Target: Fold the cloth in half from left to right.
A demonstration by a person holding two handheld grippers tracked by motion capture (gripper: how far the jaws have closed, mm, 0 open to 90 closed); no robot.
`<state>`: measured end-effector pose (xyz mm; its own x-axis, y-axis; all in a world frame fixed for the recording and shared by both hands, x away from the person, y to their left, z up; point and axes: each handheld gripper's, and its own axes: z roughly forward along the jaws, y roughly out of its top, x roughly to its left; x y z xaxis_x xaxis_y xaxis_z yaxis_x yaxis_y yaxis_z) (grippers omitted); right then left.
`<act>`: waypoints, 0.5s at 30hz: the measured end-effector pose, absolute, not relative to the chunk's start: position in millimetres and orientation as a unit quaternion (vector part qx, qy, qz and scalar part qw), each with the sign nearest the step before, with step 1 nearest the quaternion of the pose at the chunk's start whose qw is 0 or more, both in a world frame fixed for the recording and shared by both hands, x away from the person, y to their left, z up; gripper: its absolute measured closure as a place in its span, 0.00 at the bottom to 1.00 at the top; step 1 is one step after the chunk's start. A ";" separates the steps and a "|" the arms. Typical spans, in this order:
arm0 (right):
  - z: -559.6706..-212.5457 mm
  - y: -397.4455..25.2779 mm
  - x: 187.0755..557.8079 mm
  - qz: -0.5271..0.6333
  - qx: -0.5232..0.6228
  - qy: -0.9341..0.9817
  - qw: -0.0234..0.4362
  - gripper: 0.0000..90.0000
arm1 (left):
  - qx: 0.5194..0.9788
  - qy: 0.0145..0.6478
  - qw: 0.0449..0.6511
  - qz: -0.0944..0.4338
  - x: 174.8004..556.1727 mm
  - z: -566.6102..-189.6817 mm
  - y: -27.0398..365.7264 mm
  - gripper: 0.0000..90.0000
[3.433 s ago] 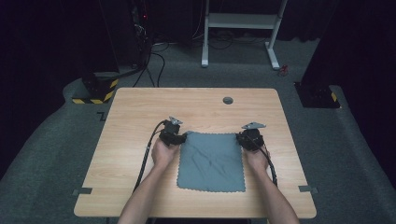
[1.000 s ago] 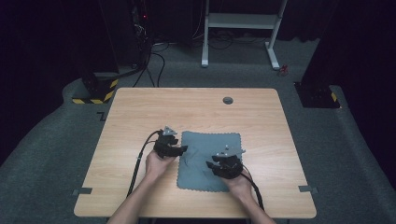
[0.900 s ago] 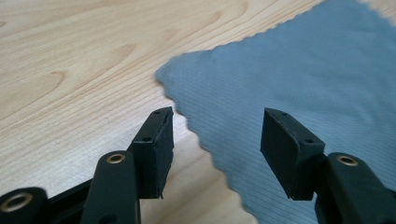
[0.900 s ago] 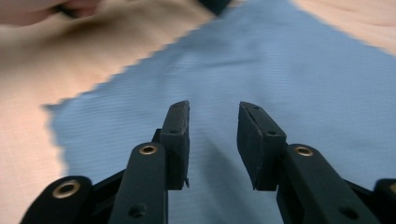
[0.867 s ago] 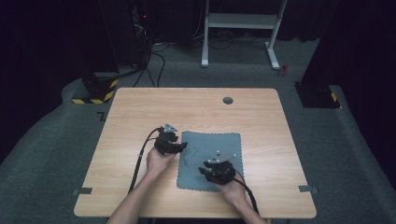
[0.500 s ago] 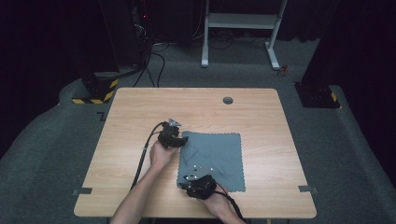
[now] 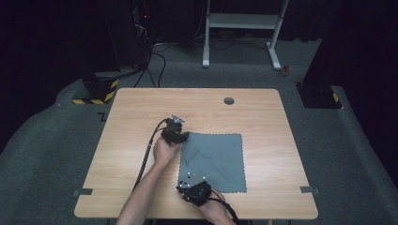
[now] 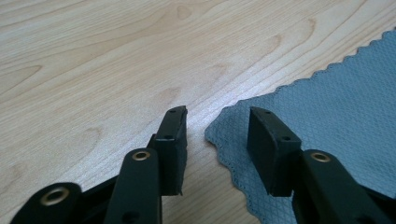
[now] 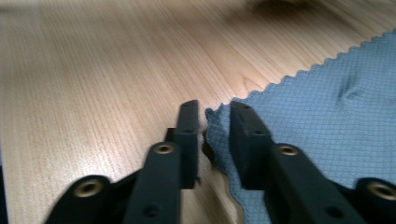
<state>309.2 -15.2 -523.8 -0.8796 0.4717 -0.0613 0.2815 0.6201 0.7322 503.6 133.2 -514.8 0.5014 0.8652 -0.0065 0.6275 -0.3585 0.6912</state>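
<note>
A blue-grey cloth [image 7: 216, 159] with scalloped edges lies flat on the wooden table [image 7: 136, 117], right of centre. At the cloth's far left corner my left gripper [image 7: 183, 137] rests low. Seen from the left gripper view, the left gripper [image 8: 218, 115] is open, and the corner of the cloth [image 8: 336, 107] lies on the wood between its jaws. My right gripper [image 7: 187, 183] is at the near left corner. There the right gripper [image 9: 215, 106] holds its jaws narrowly apart around a slightly raised corner of the cloth [image 9: 327, 116], with a gap still showing.
A round dark hole [image 7: 229, 101] sits in the tabletop near its far edge. Grey tape tabs [image 7: 83, 192] mark the front corners. A white desk frame [image 7: 244, 21] and a yellow-black striped block [image 7: 96, 91] stand on the floor beyond the table.
My right gripper has travelled from the cloth's far right corner across the cloth to its near left corner. The left gripper has stayed by the far left corner.
</note>
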 end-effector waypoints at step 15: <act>-522.9 -14.8 308.5 0.373 0.223 0.890 0.139 1.00 | 0.801 0.472 0.337 0.148 509.8 -513.2 129.5 0.99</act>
